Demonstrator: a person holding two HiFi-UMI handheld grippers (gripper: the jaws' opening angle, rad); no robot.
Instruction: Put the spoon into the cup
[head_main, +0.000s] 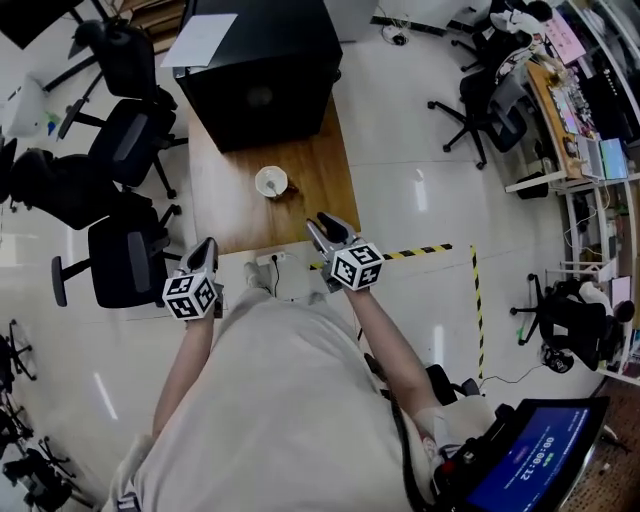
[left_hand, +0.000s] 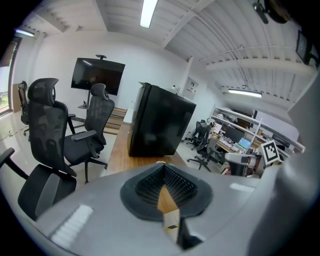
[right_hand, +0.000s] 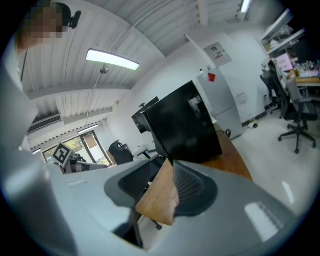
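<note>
Left tool (head_main: 207, 245): clenched, tips together with nothing between them. I hold it at the near edge of the worktop (head_main: 230, 200).
Right tool (head_main: 323, 224): released, jaws part-way apart with only bare wood showing through the gap. It is also at the near edge.
Cup (head_main: 271, 181): white and upright, near the middle of the worktop, well apart from both tools.
Spoon: I cannot pick it out for sure. A small dark bit at the cup's near rim may be its handle, but it is too small to tell.
Progress: neither tool carries anything. If that dark bit is the spoon, I judge the job done. If not, finding it, lifting it and dropping it in are all left to do.
</note>
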